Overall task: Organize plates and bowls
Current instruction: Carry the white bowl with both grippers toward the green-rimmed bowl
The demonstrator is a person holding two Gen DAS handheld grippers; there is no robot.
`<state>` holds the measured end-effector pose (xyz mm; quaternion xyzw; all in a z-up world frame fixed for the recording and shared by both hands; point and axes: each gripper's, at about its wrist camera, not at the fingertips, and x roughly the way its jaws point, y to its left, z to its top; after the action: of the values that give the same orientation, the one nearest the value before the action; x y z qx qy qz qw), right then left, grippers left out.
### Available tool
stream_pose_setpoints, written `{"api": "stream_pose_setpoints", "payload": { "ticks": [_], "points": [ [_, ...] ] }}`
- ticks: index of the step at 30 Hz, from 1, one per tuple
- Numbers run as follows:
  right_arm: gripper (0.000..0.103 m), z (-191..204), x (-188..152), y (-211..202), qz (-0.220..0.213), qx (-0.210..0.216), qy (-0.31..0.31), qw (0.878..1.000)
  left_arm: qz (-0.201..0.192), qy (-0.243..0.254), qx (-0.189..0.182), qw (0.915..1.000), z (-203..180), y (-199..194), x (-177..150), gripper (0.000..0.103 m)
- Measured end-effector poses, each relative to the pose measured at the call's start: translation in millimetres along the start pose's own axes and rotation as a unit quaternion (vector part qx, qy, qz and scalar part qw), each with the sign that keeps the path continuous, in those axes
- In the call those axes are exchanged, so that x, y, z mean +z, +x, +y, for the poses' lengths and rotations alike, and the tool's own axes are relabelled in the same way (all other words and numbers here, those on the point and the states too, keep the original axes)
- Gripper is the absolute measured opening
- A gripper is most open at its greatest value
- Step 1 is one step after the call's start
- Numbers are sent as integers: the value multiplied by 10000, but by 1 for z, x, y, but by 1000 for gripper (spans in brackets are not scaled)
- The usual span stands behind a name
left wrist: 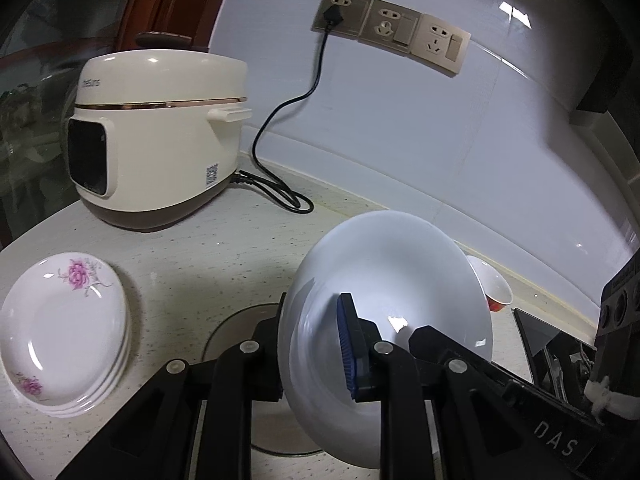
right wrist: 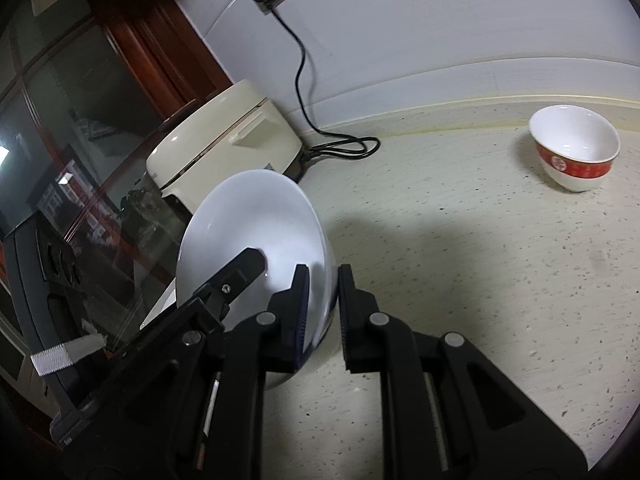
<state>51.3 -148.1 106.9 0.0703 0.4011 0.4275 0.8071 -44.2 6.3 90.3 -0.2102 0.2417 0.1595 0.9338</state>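
A plain white plate [left wrist: 384,272] [right wrist: 248,216] is held tilted above the counter by both grippers at opposite rims. My left gripper [left wrist: 316,344] is shut on its near rim, with the blue pad on the inner face and the other finger behind the plate. My right gripper [right wrist: 322,308] is shut on the rim at its side of the plate. Its black body marked DAS [left wrist: 556,444] enters the left wrist view from the right. A stack of flowered plates [left wrist: 60,332] sits at the left on the counter. A red-and-white bowl [right wrist: 576,148] [left wrist: 496,288] stands upright near the wall.
A cream rice cooker [left wrist: 160,140] [right wrist: 224,140] stands at the back left, its black cord [left wrist: 280,192] looped on the counter and plugged into the wall sockets [left wrist: 392,28]. A round mat [left wrist: 236,332] lies under the held plate. Glass cabinet doors [right wrist: 80,160] are at the left.
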Motion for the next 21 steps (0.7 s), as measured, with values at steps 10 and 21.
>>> {"api": "stream_pose_setpoints", "payload": {
  "ticks": [10, 21],
  "points": [
    [18, 9, -5, 9, 130, -7, -99, 9999, 28, -42, 101, 9999, 10, -4, -10, 22],
    [18, 11, -9, 21, 351, -90, -159, 9992, 208, 63, 239, 9995, 14, 4, -13, 23]
  ]
}}
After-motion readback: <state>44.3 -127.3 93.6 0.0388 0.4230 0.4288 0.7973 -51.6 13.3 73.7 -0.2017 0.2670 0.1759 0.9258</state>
